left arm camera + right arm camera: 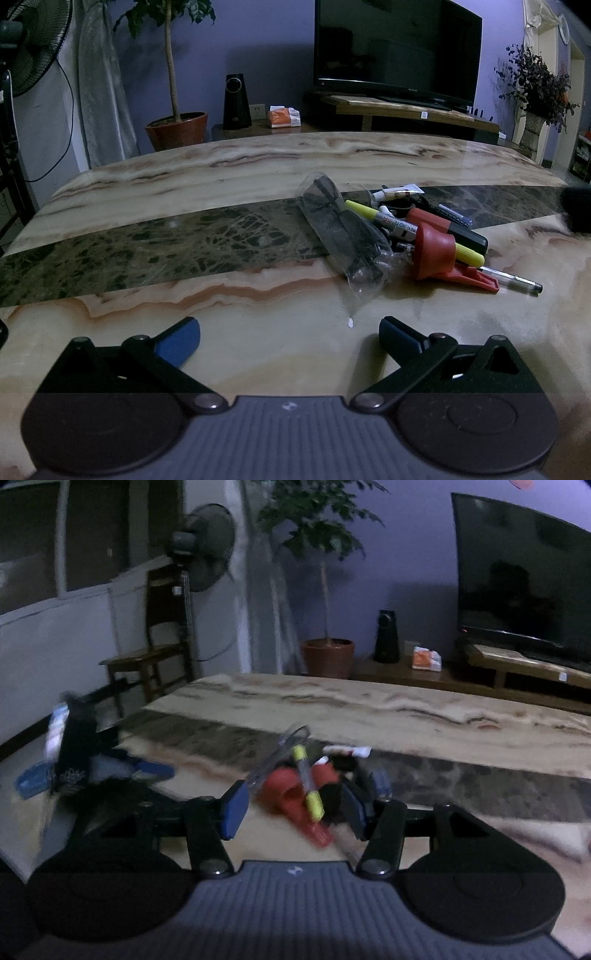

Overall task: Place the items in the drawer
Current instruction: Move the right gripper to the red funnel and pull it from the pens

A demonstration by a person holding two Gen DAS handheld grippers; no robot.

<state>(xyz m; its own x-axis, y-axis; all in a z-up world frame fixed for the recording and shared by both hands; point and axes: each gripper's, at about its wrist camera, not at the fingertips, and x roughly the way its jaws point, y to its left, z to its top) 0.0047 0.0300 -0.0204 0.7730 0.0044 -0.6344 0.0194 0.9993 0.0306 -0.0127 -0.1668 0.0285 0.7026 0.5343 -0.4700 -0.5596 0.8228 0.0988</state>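
Several light items heaped: pens, a slippery plastic bag and a stiff red piece offering the firmest hold. Left gripper wide, empty; right gripper half-open, empty.

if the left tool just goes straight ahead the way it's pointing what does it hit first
Probably the tail of the clear plastic bag, at the near edge of the pile. The left tool stands open over bare table before that. Depth is hard to judge in this view.

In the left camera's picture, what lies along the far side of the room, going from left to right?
Standing fan → potted tree → black speaker → orange tissue pack → television → dried flowers in a vase.
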